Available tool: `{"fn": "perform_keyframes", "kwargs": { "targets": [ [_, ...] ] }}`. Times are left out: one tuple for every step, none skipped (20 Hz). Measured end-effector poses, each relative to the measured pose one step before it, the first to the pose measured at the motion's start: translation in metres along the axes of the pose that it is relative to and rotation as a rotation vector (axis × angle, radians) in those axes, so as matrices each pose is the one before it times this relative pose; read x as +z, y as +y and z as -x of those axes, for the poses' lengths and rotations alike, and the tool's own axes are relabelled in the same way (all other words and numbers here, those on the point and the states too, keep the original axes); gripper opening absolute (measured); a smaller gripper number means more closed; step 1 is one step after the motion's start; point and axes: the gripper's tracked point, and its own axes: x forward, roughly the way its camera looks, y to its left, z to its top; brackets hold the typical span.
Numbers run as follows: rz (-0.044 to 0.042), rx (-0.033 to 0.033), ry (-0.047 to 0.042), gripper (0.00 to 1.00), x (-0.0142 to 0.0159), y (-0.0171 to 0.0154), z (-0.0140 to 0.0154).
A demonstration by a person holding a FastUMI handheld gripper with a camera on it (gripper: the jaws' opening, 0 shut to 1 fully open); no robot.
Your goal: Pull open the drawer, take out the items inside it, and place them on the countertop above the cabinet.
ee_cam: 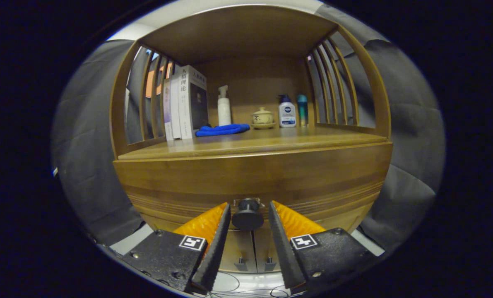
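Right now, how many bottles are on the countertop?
3: a white pump bottle behind the blue cloth, a white lotion bottle right of the lidded pot, a teal bottle beside it. None seem hidden.

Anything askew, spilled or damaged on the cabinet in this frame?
Nothing stands out. Books, bottles and pot stand upright on the countertop; the blue cloth lies loosely bunched. The gripper is open around the drawer knob.

Brown wooden cabinet, black drawer knob, orange-backed black gripper fingers, blue cloth, white pump bottle, teal bottle
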Motion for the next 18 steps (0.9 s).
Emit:
{"fn": "perform_keyframes", "kwargs": {
  "targets": [
    [-0.00692,0.00152,0.00808,0.60,-0.00202,0.00025,-0.00305],
    [-0.00697,-0.00075,0.00913,0.58,-0.00235,0.00094,-0.00432],
    [-0.00712,-0.00263,0.00506,0.56,-0.00193,-0.00071,-0.00419],
    [-0.00778,-0.00412,0.00426,0.54,-0.00146,-0.00040,-0.00355],
    [-0.00453,-0.00399,0.00335,0.54,-0.00202,-0.00070,-0.00239],
    [0.00075,-0.00372,0.00705,0.53,-0.00304,-0.00071,-0.00233],
    [0.00282,-0.00480,0.00520,0.53,-0.00139,0.00015,-0.00139],
    [0.01113,-0.02174,-0.00796,0.52,0.00071,-0.00173,-0.00174],
    [0.00844,-0.00395,-0.00627,0.52,0.00031,0.00118,0.00033],
    [0.00526,-0.00444,0.00990,0.48,-0.00054,-0.00140,0.00119],
    [-0.00680,-0.00080,0.00828,0.46,0.00011,-0.00054,-0.00128],
    [-0.01539,0.00215,0.00859,0.44,-0.00082,0.00046,0.00331],
    [-0.00606,-0.00235,0.00551,0.42,0.00061,-0.00018,-0.00124],
    [0.00687,-0.01002,0.00212,0.39,-0.00003,-0.00050,0.00056],
    [0.01073,-0.01194,0.00091,0.38,-0.00051,-0.00183,0.00079],
    [0.00948,-0.00788,0.00162,0.36,-0.00053,-0.00048,0.00167],
    [0.00496,0.00003,0.00350,0.36,-0.00116,0.00081,0.00197],
    [0.00055,0.00477,0.00374,0.36,-0.00129,0.00027,0.00475]
  ]
}}
